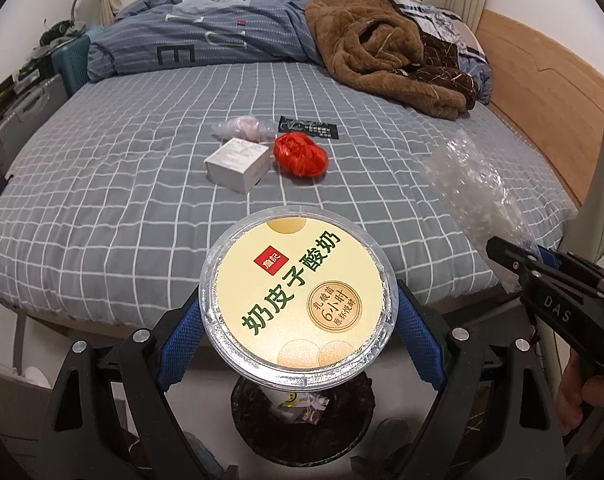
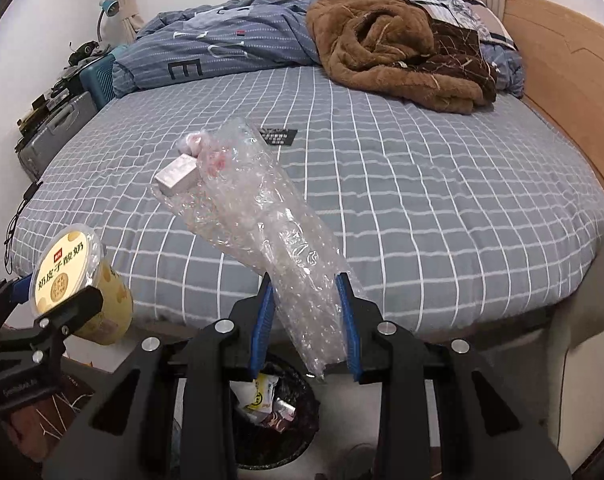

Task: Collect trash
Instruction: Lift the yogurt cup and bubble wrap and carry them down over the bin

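Bin [image 1: 302, 420] sits directly under both loads: our left gripper [image 1: 298, 312] clamps the yogurt tub [image 1: 298, 296], our right gripper [image 2: 306, 320] pinches bubble wrap [image 2: 262, 220].

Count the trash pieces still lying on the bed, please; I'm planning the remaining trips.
4: a white box, a red bag beside it, a clear pinkish wrapper behind the box, and a black packet farthest back. Bedding could hide more.

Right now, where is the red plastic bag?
In the left wrist view the red plastic bag lies mid-bed on the checked sheet, just right of the small white box and below the black packet.
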The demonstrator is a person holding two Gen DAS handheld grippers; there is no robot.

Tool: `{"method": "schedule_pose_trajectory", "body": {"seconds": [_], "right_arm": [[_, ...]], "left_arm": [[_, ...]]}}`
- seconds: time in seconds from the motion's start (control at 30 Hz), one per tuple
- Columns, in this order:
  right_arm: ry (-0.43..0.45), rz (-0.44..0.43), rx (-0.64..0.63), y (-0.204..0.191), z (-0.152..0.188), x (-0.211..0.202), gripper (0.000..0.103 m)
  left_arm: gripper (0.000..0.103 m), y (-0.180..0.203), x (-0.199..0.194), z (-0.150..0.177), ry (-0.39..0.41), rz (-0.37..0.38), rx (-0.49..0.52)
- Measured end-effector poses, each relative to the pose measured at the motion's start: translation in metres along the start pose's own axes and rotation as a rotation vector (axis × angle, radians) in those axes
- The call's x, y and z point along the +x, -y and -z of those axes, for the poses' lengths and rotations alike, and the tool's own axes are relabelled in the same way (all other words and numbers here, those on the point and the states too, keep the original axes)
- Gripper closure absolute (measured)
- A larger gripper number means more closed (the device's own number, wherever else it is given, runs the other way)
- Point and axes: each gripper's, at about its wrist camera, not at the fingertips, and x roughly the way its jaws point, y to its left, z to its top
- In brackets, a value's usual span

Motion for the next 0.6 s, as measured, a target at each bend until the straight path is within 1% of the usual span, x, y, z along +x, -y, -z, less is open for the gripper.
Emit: {"method": "schedule_pose_trajectory", "body": {"seconds": [0.4,0.6], "right_arm": [[-0.016,-0.007,0.018,-0.006,0.044,-0.009,0.073],[-0.037,-0.010,0.016,-0.011,0.068,-0.007,0.073]], "left_arm": [[0.017,-0.005,-0.009,0.030,-0.012,-0.002,-0.003],[0.017,-0.007,-0.005,0.048,-0.028,-0.003,-0.006]]}}
